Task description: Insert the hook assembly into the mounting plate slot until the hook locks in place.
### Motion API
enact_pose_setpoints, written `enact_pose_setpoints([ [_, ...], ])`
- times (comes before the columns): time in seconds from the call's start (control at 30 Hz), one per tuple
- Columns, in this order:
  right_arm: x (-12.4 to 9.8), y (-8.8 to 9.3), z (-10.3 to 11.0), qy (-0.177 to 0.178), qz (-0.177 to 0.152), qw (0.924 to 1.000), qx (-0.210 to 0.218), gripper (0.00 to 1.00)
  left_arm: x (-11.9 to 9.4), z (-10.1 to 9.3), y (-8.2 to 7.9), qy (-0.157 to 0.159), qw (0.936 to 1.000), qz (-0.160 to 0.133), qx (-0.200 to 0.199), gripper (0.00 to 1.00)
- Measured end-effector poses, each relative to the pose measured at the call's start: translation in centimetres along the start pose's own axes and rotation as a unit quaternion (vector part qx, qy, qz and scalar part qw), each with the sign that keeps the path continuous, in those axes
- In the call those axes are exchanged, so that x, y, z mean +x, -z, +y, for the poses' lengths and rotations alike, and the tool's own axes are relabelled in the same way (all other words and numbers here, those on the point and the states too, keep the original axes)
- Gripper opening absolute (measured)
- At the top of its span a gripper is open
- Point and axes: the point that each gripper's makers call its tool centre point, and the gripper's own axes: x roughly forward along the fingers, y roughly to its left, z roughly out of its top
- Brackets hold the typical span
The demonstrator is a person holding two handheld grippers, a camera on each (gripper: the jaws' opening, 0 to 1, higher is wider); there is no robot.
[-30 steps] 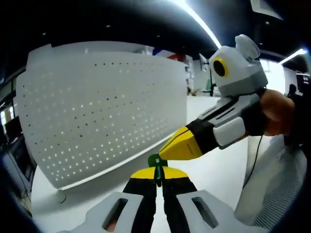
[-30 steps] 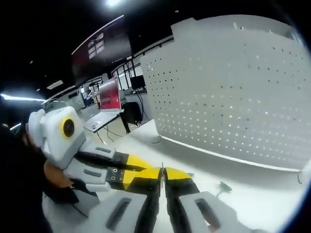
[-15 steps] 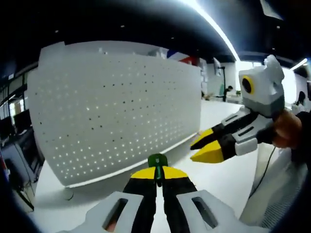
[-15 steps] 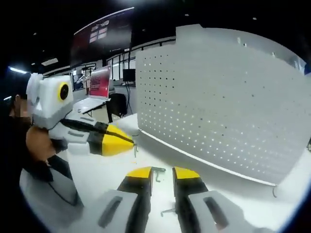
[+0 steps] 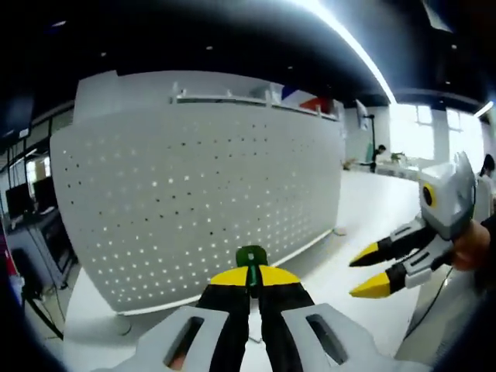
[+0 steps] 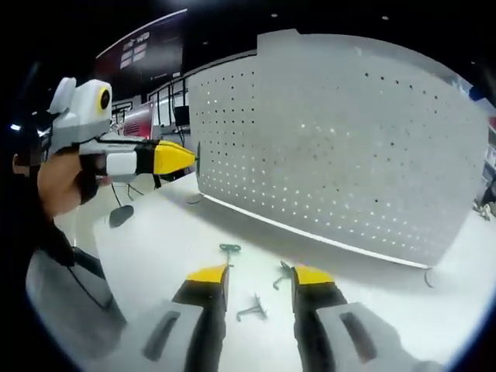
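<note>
The left gripper (image 5: 253, 280) pinches a green hook (image 5: 251, 258), and its closed jaws hide all of the hook but the round top. In the right gripper view, three small hooks (image 6: 253, 308) lie on the white table (image 6: 170, 256) near 6 o'clock, too small and blurry to tell their shapes, and one is partly behind a jaw tip. The big white pegboard (image 6: 341, 147) is cut off at 3 o'clock, and far things at 9 o'clock are too dark to make out.
</note>
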Motion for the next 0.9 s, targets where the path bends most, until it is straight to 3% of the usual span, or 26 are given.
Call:
enact_pose_setpoints([
  [0.53, -0.2, 1.6, -1.1, 0.016, 0.003, 0.9997, 0.02, 0.42, 4.1, 3.2, -8.8, -0.037, 0.9964, -0.077, -0.001, 0.02],
  [0.73, -0.2, 1.4, -1.2, 0.015, -0.002, 0.9997, 0.022, 0.42, 5.0, 3.5, -10.6, -0.051, 0.9938, -0.099, 0.001, 0.02],
  [0.9, -0.4, 1.5, -1.4, 0.014, -0.003, 0.9996, 0.026, 0.42, 5.8, 3.7, -10.9, -0.062, 0.9926, -0.104, -0.006, 0.02],
])
